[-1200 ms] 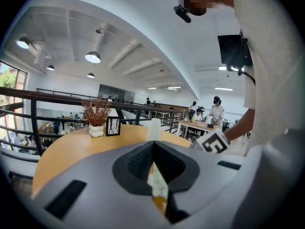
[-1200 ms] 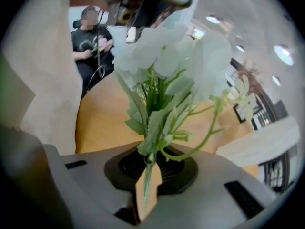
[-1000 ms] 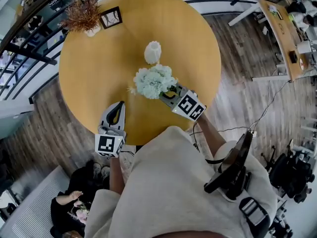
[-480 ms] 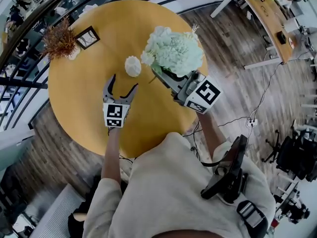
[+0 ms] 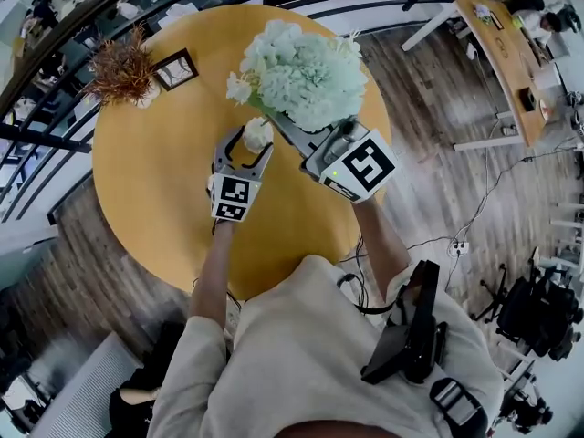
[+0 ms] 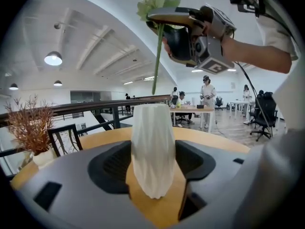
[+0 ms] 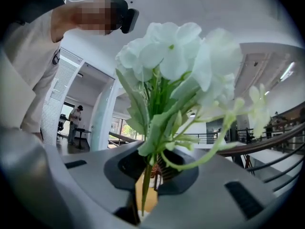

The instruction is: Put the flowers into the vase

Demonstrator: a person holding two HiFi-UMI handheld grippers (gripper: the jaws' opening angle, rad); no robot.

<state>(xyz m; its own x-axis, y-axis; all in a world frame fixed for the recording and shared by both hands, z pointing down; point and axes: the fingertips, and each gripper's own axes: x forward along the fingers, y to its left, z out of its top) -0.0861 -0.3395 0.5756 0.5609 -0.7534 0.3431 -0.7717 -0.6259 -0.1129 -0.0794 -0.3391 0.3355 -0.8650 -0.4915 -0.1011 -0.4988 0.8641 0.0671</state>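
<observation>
The round wooden table carries all items. The person's forearms reach over its near edge, one gripper in each hand.

The flowers form a large bunch of pale white-green blooms on green stems. The bunch is held in the air above the table's far right part, higher than the vase and to its right in the head view. The blooms point up and away from the person.

The right gripper has its jaws nearly together and clamped on the flower stems. One stem end hangs down below the pads. Leaves and blooms spread out above the jaws.

The left gripper points slightly down at the table. Its jaws are apart and closing, one on each side of the vase. The vase fills most of the gap; whether the pads already touch its sides is not clear from the left gripper view.

The vase is white, with a faceted, ribbed surface. It is wider at the top and narrows toward the foot. It stands upright on the table near the centre, and its mouth is empty.

A dried brown plant in a small white pot stands at the far left edge of the table. A small black picture frame stands just beside it.
</observation>
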